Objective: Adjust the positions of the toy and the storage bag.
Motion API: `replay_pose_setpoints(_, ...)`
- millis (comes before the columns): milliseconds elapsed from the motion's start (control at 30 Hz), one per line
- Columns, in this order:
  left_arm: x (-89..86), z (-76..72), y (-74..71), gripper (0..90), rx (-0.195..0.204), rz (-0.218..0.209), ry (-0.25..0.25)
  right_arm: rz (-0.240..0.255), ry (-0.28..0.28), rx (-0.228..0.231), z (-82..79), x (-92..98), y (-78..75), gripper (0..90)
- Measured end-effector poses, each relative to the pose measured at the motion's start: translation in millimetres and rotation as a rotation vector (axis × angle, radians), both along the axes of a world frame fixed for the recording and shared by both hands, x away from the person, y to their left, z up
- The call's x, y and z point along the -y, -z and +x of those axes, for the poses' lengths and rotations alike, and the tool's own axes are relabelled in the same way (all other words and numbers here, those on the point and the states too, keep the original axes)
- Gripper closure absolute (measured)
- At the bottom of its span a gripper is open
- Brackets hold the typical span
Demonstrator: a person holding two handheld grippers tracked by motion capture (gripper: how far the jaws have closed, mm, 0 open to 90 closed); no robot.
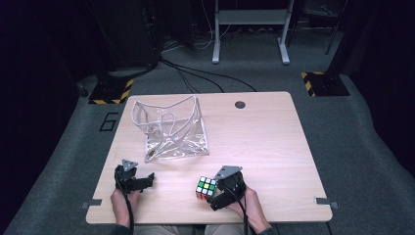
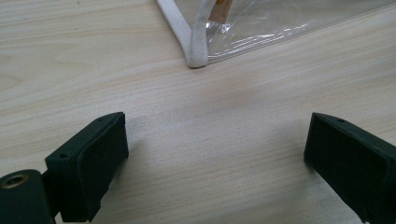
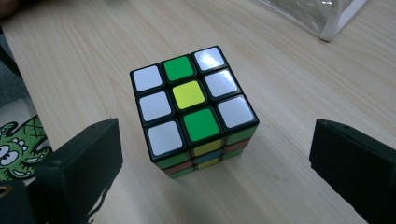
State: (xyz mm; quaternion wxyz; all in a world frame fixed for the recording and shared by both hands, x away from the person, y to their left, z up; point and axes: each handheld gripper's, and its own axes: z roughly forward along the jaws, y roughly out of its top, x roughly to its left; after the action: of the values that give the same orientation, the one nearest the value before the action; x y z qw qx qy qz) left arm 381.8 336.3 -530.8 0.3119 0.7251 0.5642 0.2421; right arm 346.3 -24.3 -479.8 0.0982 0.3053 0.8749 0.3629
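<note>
A scrambled colour cube [image 1: 206,187] stands on the wooden table [image 1: 264,142] near its front edge. In the right gripper view the cube [image 3: 194,109] shows a top of white, green and yellow squares. My right gripper [image 1: 218,191] is open, one jaw on each side of the cube, neither touching it [image 3: 217,156]. A clear plastic bag with white trim [image 1: 169,129] lies at the table's back left. My left gripper [image 1: 147,182] is open over bare wood just in front of the bag's corner [image 2: 196,46], with nothing between its fingers [image 2: 215,154].
A round cable hole [image 1: 240,104] sits near the table's far edge. Small metal brackets [image 1: 92,202] mark the front corners. A green cartoon sticker [image 3: 18,144] shows beyond the table's edge. Cables cross the floor [image 1: 195,73] behind the table.
</note>
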Motion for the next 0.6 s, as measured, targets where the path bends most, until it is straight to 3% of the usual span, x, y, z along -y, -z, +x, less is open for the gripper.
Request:
replay_pose_setpoints(100, 0.0, 0.0, 0.0, 6.2, 0.0, 0.0, 0.001, -0.011, -0.009, -0.02, 0.2, -4.9, 1.5, 1.2)
replay_pose_setpoints(600, 0.0, 0.0, 0.0, 6.2, 0.0, 0.0, 0.0, -0.047, -0.059, -0.022, 9.5, -22.5, 9.7, 1.6)
